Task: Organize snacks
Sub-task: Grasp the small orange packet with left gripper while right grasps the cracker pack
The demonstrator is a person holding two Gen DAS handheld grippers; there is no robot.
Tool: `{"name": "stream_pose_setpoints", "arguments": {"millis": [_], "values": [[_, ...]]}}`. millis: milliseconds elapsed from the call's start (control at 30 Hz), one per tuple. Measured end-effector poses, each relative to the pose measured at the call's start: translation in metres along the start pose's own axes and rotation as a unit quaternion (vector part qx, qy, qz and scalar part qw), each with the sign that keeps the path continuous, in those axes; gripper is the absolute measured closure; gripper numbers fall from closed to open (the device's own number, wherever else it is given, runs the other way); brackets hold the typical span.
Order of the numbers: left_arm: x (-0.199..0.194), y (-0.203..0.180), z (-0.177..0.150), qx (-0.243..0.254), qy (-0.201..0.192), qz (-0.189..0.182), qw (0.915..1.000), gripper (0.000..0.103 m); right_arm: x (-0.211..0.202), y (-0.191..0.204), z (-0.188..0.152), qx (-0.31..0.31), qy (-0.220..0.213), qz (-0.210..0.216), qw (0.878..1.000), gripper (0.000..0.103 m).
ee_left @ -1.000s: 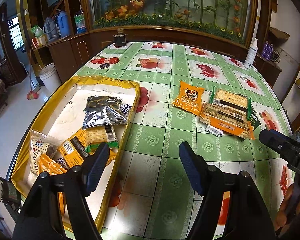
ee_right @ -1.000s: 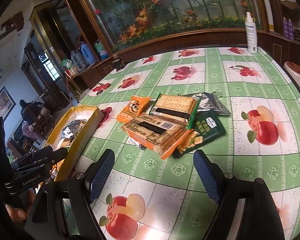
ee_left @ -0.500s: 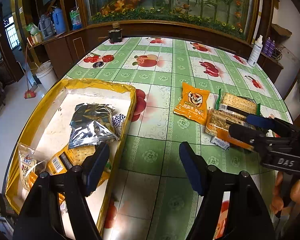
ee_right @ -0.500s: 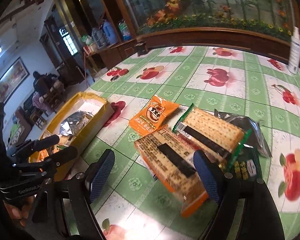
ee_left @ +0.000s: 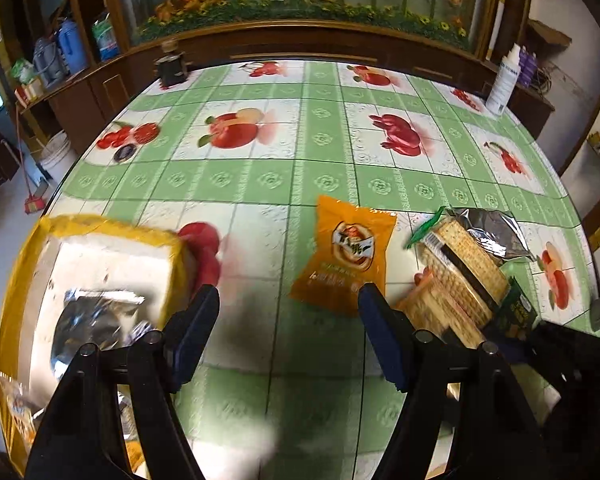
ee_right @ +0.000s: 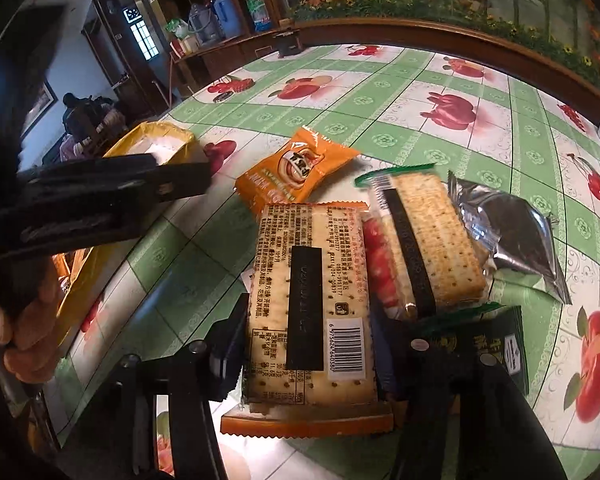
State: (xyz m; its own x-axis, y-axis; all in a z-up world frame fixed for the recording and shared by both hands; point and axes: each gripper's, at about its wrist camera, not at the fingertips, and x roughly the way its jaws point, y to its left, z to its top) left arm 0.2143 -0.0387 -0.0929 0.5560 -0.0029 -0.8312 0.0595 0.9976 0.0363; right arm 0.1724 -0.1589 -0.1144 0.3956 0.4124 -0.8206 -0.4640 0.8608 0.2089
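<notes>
While my right tongs (ee_right: 308, 344) are closing round the orange-edged cracker pack (ee_right: 308, 300), I'd say we're approx halfway. Yellow tray (ee_left: 20, 264) holds a foil bag plus others, blurred. On the table: 2 cracker packs, 1 orange pouch (ee_left: 346, 256), 1 foil bag (ee_right: 508, 240), 1 dark green packet (ee_right: 484, 340). Left tongs (ee_left: 288, 332) wide open, empty.

barcode on orange-edged cracker pack (ee_right: 308, 312): digits 6 975624 640580, roughly | its Chinese print: too small | orange snack packet (ee_right: 296, 168): logo unreadable

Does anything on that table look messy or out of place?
Mostly the snack heap: cracker packs and a silver pouch overlap crookedly on the tablecloth, outside the yellow box. Nothing looks spilled or torn.
</notes>
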Motion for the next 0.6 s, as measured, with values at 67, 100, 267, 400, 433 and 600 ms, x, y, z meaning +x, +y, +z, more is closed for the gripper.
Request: {"name": "stream_pose_setpoints", "arguments": {"millis": [67,100,267,400,433,600], "values": [[0.009,-0.009,0.005,0.01,0.005,0.001,0.9999,0.031,-0.005,-0.002,-0.007,0.016,0.0,0.002,1.0,0.048],[0.013,-0.012,0.006,0.013,0.007,-0.003,0.9999,0.031,-0.009,-0.005,-0.012,0.027,-0.001,0.006,1.0,0.048],[0.035,-0.032,0.012,0.044,0.015,0.0,0.9989,0.031,-0.03,-0.019,-0.04,0.087,-0.015,0.032,0.996,0.048],[0.051,-0.032,0.012,0.035,0.012,-0.005,0.9993,0.024,-0.047,-0.021,-0.055,0.109,-0.028,0.038,0.993,0.048],[0.052,-0.03,0.012,0.028,0.01,-0.01,0.9995,0.026,-0.049,-0.02,-0.056,0.111,-0.03,0.039,0.993,0.048],[0.043,-0.029,0.006,0.019,0.003,-0.014,0.9997,0.064,-0.066,-0.015,-0.066,0.12,-0.047,0.042,0.991,0.048]]}}
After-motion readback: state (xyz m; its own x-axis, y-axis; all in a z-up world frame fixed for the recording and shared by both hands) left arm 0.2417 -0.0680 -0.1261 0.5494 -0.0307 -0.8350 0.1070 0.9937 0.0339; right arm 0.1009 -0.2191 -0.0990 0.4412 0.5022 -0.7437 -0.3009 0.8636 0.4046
